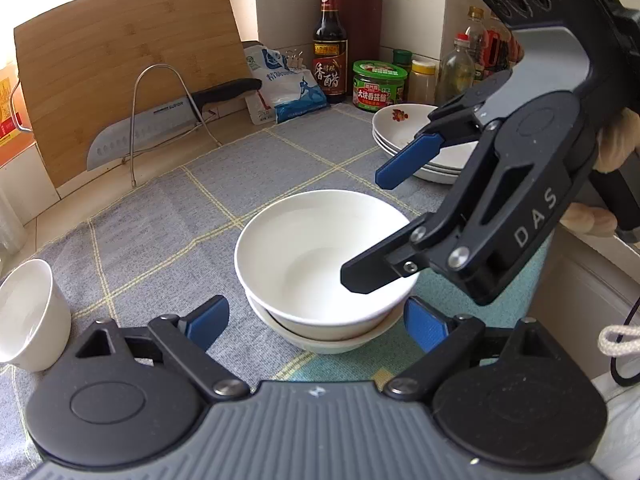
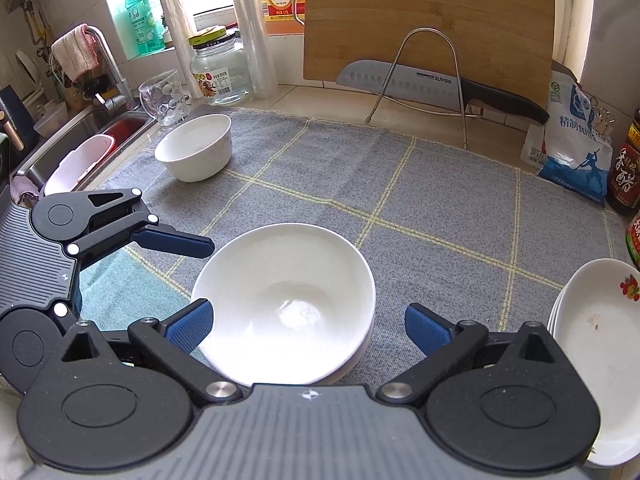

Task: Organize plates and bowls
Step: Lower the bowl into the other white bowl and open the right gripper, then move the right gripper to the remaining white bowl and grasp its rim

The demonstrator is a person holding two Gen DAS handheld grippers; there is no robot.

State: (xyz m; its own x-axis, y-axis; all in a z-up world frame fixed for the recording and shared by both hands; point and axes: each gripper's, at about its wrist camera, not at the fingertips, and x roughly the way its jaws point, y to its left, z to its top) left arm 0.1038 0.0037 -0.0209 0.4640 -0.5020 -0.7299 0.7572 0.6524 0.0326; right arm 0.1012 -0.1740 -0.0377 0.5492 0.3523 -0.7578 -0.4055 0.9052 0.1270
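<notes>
On the far left of the tabletop (image 2: 420,200), near the sink, one small white bowl (image 2: 195,147) stands alone, upright and empty. It looks like glazed ceramic to me: stiff, smooth, likely slippery on the pads and easy to chip, so I would pinch its rim wall, one finger inside and one outside, and not squeeze hard.

My left tool (image 1: 316,322) hangs wide open just short of the stacked bowls (image 1: 320,268), holding nothing. That stack sits mid-cloth: one white bowl nested in another, so two there, three bowls in all. The nested pair will be heavier than a single bowl, and the top one can slide or rock in the lower one, so I judge it safer to take the top rim alone or lift both low and level.

My right tool (image 2: 308,326) is also spread fully; one finger sits inside the top bowl in the left view, the other outside the wall, neither pad pressing, nothing gripped.

At the right edge lies the plate stack (image 2: 592,320), shallow white plates with a fruit print. I count three rims, though the fisheye edge blurs them, so maybe more. Thin, brittle, flat: I'd grab at the raised rim.
</notes>
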